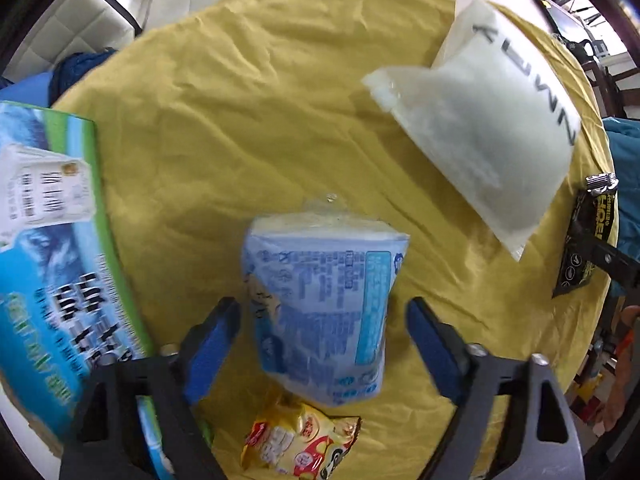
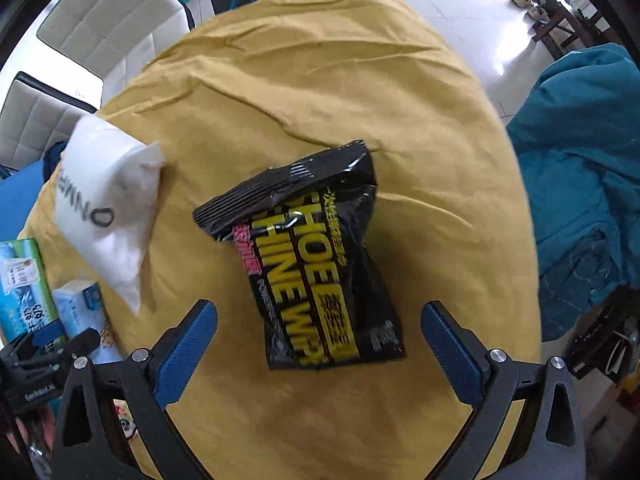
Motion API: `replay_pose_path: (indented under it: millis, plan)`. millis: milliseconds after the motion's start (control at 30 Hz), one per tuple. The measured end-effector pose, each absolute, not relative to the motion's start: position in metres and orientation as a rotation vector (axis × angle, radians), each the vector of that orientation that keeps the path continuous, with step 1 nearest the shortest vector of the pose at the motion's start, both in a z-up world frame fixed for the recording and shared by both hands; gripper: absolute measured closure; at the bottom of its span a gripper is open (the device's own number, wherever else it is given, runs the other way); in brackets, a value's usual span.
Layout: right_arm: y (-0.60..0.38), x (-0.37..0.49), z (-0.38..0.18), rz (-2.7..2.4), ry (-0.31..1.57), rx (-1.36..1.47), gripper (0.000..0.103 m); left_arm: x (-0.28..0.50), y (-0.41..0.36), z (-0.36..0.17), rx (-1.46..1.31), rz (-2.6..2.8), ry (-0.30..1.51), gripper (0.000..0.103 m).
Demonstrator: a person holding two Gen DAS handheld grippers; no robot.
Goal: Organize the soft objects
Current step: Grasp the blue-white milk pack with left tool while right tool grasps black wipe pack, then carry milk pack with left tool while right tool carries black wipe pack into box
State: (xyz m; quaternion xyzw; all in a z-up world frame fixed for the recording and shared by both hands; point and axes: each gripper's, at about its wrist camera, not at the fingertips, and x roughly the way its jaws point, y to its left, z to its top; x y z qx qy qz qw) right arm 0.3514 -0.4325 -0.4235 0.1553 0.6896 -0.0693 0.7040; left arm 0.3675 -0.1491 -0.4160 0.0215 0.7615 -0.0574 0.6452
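On a yellow tablecloth (image 1: pixel 280 100), the left gripper (image 1: pixel 324 344) hangs with jaws apart around a blue tissue pack (image 1: pixel 320 312). The right gripper (image 2: pixel 320 344), jaws also apart, frames a black shoe-wipes packet (image 2: pixel 316 264). Both seem poised to pick up; next, each must close gently.

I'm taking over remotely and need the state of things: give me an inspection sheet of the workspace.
Surface: round table under a wrinkled yellow cloth.
Job's things: blue tissue pack between the left gripper's fingers, untouched; black shoe-wipes pack ahead of the right gripper; white lettered pouch; yellow-red snack packet at the near edge.
Clutter: green-blue carton at the left edge.
Grippers: left gripper open; right gripper open, holding nothing.
Cables: nothing seen.
Surroundings: white chairs, teal fabric, tiled floor.
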Motion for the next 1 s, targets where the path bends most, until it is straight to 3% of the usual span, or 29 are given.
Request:
replay_pose_path:
  millis: [100,200,500,1000]
  plan:
    - [-0.432,0.355,-0.435,-0.171,1.549,0.359,0.006,0.364,-0.148,-0.419,0.050,-0.117,1.729,0.044]
    - [-0.430,0.356,-0.442,-0.213,1.575,0.332,0.022,0.358,-0.147,-0.415,0.033,-0.110,1.710,0.051]
    - [-0.425,0.342,-0.440,-0.232,1.581,0.302,0.043,0.339,-0.148,-0.391,0.011,-0.128,1.673,0.057]
    - [-0.369,0.289,-0.393,-0.156,1.515,0.287,0.047,0.294,-0.175,-0.337,0.001,-0.196,1.561,0.063]
